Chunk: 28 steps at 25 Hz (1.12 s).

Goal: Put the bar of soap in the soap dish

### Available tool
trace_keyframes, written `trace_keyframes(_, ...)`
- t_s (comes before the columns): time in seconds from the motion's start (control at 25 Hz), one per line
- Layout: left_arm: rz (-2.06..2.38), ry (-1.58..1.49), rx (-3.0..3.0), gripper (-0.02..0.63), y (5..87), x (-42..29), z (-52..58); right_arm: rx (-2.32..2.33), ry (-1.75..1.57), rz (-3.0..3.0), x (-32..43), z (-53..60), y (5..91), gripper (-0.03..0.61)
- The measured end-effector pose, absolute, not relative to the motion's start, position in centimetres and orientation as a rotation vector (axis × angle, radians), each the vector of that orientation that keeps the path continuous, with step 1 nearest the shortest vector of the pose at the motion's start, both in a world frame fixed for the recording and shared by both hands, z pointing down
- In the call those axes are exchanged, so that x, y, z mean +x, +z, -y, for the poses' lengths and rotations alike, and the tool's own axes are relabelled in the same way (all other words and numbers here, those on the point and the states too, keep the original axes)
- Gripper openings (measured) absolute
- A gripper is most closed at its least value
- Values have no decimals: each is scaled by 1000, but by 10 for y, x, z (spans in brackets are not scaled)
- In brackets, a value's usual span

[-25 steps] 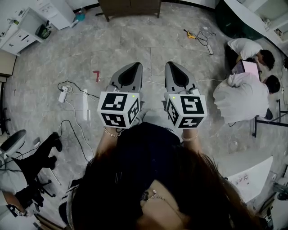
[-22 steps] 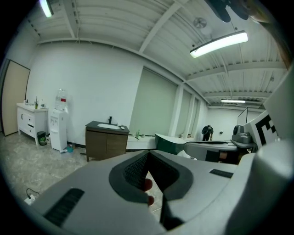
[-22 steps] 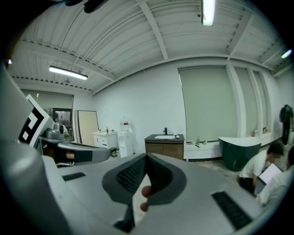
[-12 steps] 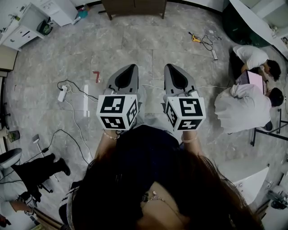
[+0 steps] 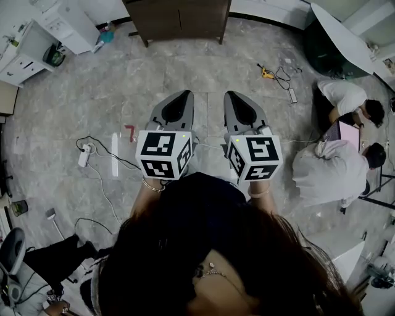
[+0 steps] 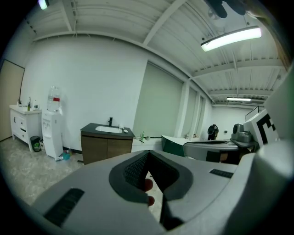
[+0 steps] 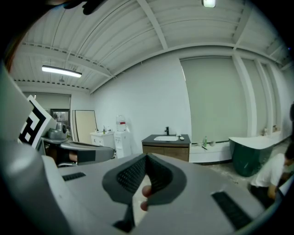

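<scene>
No bar of soap and no soap dish can be made out in any view. My left gripper [image 5: 183, 94] and right gripper [image 5: 234, 94] are held side by side in front of me above the stone floor, both pointing toward a dark wooden vanity cabinet [image 5: 179, 18]. Each is shut, with nothing between its jaws. In the left gripper view the left gripper [image 6: 148, 152] points at the vanity [image 6: 106, 146] with its white sink [image 6: 109, 129]. The right gripper view shows the right gripper [image 7: 147, 156], tips together, and the same vanity [image 7: 165, 149] straight ahead.
Two people [image 5: 333, 166] sit on the floor at the right. Cables and a power strip [image 5: 92, 154] lie on the floor at the left. A white cabinet [image 5: 62, 24] and a water dispenser [image 6: 53, 133] stand left of the vanity, a green tub [image 7: 250, 156] to its right.
The whole view has moved toward the vanity, which now shows larger at the top. Both grippers keep the same pose, shut and side by side.
</scene>
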<state>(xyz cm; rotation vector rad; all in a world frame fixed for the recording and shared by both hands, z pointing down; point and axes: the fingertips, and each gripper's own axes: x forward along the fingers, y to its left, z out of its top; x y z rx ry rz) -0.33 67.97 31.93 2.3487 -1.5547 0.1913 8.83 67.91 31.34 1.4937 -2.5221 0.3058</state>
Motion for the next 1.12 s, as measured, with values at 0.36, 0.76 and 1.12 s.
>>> trace_keyframes(0.36, 1495, 174, 2405, -3, 305, -21, -551, 1579, 286, 2511, 72, -548, 294, 9)
trace_keyframes(0.76, 1452, 189, 2386, -3, 328, -7, -434, 1597, 311, 2499, 86, -436, 314, 9)
trace_keyframes(1.12, 1494, 191, 2380, -5, 318, 9, -277, 1555, 282, 2555, 98, -276, 300, 9)
